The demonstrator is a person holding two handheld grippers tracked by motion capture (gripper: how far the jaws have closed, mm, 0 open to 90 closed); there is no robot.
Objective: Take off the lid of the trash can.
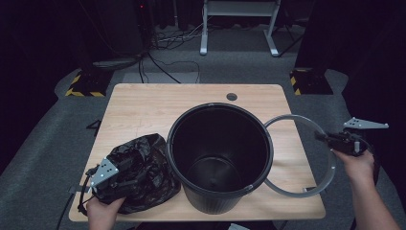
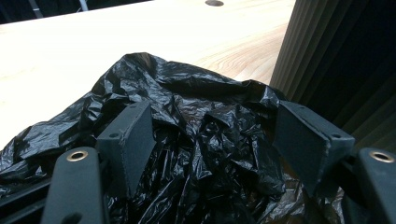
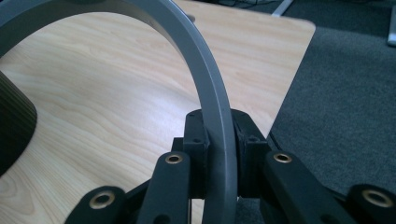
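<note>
**Ring to table, bag next**

Right gripper (image 1: 321, 137) clamps the grey ring (image 1: 330, 165) at the table's (image 1: 143, 108) right edge, beside the black bin (image 1: 220, 153). Lower the ring flat; part overhangs the edge. Left gripper (image 2: 210, 140) jaws gape over the black bag (image 1: 143, 167), gripping nothing. Open room behind the bin.

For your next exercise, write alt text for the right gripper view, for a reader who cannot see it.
The right gripper clamps its black jaws on a grey ring that arcs up and away to the left over a light wooden table. The ribbed side of a black bin shows at left, grey carpet at right.
</note>
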